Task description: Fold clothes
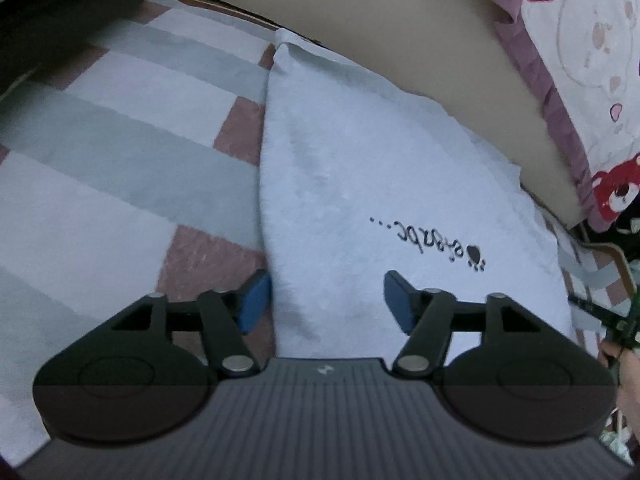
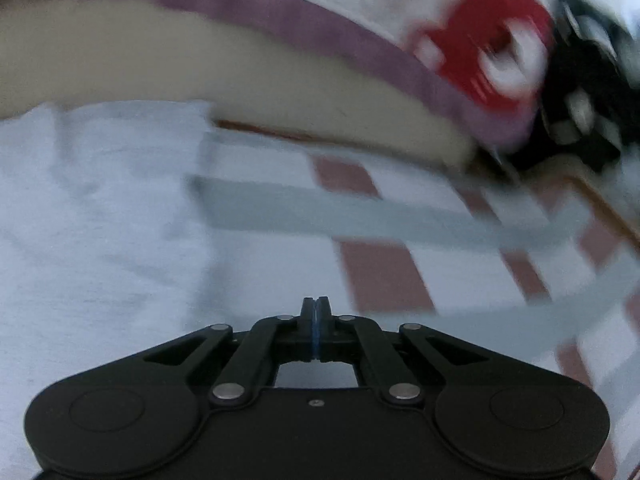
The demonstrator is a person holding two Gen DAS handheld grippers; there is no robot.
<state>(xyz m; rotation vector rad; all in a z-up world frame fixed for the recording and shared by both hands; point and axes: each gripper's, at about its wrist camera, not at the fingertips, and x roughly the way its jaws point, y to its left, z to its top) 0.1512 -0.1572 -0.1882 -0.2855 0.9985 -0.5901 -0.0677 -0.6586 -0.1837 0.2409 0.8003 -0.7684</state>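
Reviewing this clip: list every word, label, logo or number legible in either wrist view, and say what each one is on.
Upside-down black script with a paw print and trailing dots on the pale blue garment: roughly "eazbc...", letters uncertain.
Small lightning-shaped mark on the left gripper body: a symbol, no letters.
Red bear cartoons on the pink-trimmed bedding: no words legible.
Right wrist view: motion-blurred, nothing readable.

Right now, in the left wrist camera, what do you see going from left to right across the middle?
Striped checked blanket → pale folded garment with black writing → beige surface → bedding with red bears.
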